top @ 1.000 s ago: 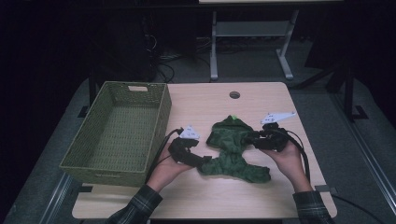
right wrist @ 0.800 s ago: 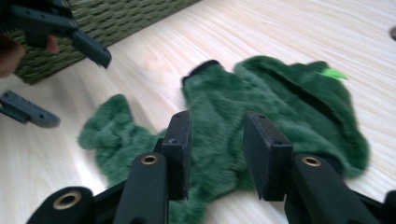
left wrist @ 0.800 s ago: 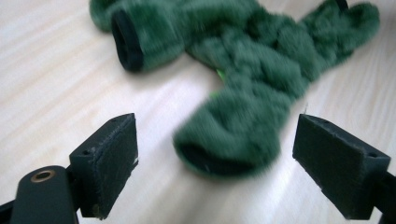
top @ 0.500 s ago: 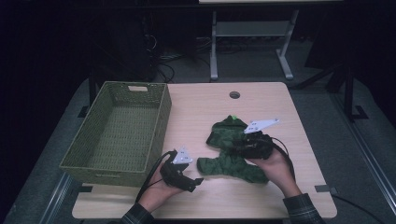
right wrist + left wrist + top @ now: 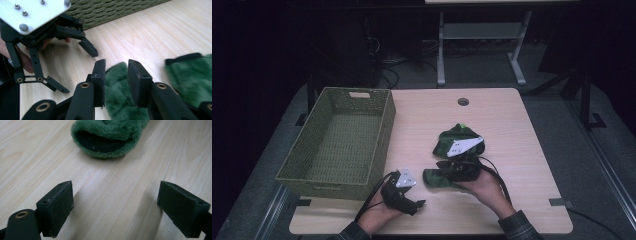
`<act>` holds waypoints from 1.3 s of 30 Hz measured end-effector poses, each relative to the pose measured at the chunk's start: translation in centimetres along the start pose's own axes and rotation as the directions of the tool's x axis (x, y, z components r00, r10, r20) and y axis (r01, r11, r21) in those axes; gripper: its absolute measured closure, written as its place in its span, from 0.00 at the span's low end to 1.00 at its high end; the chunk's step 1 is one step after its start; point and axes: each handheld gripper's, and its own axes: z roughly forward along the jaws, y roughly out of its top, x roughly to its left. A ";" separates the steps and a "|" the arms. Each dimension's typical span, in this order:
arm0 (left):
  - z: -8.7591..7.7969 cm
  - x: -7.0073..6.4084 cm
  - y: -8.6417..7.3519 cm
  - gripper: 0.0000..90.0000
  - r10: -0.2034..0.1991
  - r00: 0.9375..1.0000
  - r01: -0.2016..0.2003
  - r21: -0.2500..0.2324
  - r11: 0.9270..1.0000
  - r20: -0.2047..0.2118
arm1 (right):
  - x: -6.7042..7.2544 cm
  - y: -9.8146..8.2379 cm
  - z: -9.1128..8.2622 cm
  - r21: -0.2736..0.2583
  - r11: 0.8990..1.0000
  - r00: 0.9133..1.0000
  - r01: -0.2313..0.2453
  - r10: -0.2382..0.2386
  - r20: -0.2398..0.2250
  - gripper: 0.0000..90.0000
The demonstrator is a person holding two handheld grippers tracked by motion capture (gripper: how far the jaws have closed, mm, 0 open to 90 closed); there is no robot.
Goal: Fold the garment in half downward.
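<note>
The fuzzy green plush garment point(image 5: 452, 150) lies crumpled on the light wooden table point(image 5: 512, 130), toward its near edge and right of the woven green basket point(image 5: 337, 140). The right gripper point(image 5: 116, 75) has been closing its fingers, which now pinch a fold of the plush. The left gripper point(image 5: 115, 207), near the table's front edge, has just opened its fingers wide over bare wood, empty, the plush lying just ahead of them.

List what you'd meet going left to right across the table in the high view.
Woven green basket → left gripper, jaws open with nothing between them → green plush slippers with the right gripper on them, jaws just closing onto the plush → bare table.
</note>
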 end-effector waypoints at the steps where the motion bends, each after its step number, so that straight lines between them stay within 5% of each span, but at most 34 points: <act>1: 0.1 0.0 -0.2 0.14 -0.001 1.000 0.001 -0.019 1.000 -0.001 | 0.2 0.0 0.3 0.005 1.000 1.000 0.003 -0.003 -0.004 0.76; 6: 0.2 0.0 -0.6 0.14 0.000 1.000 0.000 -0.063 0.998 0.001 | 1.3 0.2 1.6 0.026 1.000 1.000 0.014 -0.014 -0.015 0.79; 14: 0.1 0.1 -0.6 0.14 0.006 1.000 -0.006 -0.055 0.998 0.000 | 2.1 -0.1 4.4 0.095 0.994 0.998 0.055 -0.054 -0.015 0.79; 22: 0.2 0.0 -0.6 0.14 -0.002 1.000 0.002 -0.059 0.998 0.003 | 2.0 -1.2 7.1 0.185 0.979 0.994 0.081 -0.094 0.064 0.79; 27: 0.2 0.0 -0.6 0.14 -0.003 1.000 0.003 -0.060 0.998 0.004 | 2.2 -1.6 7.2 0.184 0.979 0.990 0.084 -0.104 0.098 0.88; 29: 0.2 0.0 -0.6 0.14 -0.002 1.000 0.002 -0.059 0.998 0.004 | 2.3 -1.7 7.2 0.178 0.982 0.993 0.065 -0.082 0.089 0.93; 33: 0.2 0.0 -0.6 0.14 -0.002 1.000 0.002 -0.060 0.998 0.004 | 2.5 -1.7 7.2 0.186 0.978 0.991 0.096 -0.112 0.076 0.96; 39: 0.2 0.0 -0.6 0.14 -0.004 1.000 0.005 -0.063 0.998 0.005 | 2.7 -1.6 6.5 0.162 0.984 0.997 0.080 -0.081 -0.002 0.96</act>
